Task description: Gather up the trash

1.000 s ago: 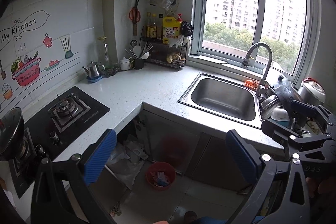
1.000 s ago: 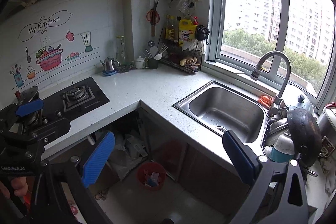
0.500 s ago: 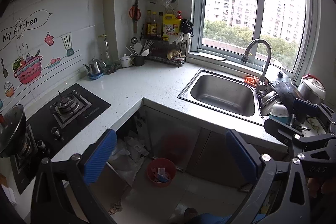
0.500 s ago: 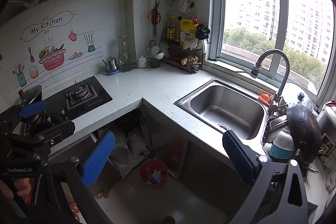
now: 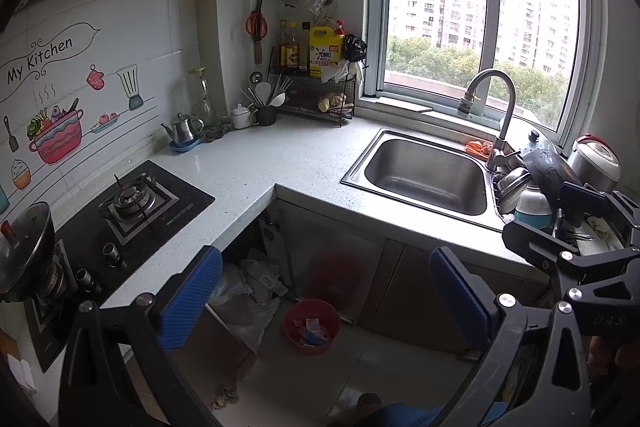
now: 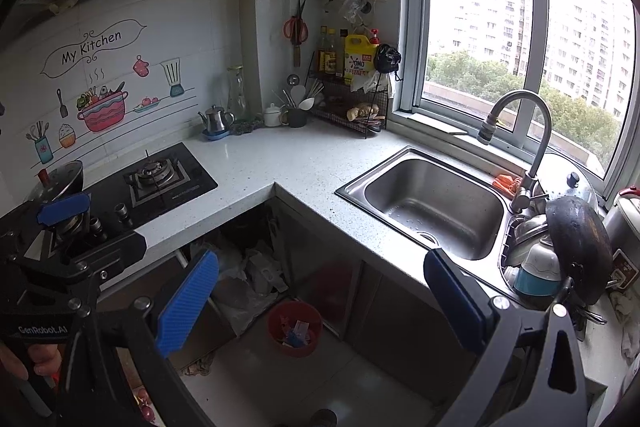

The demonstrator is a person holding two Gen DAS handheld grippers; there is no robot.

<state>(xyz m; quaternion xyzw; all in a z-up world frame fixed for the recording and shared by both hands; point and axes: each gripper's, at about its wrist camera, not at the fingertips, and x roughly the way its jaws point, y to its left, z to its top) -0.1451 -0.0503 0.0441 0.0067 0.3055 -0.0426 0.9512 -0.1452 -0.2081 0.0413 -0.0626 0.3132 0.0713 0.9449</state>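
Two spread, empty grippers, left (image 5: 326, 301) and right (image 6: 322, 297); red trash bin (image 5: 312, 325) at lower centre on the floor, contents indistinct; crumpled plastic bags (image 5: 248, 291) half hidden under the countertop (image 5: 280, 159).

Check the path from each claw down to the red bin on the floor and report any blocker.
Nothing visible blocks it. The red bin sits on open floor in front of the cabinets, below both open claws, left and right; the counter edge lies behind it.
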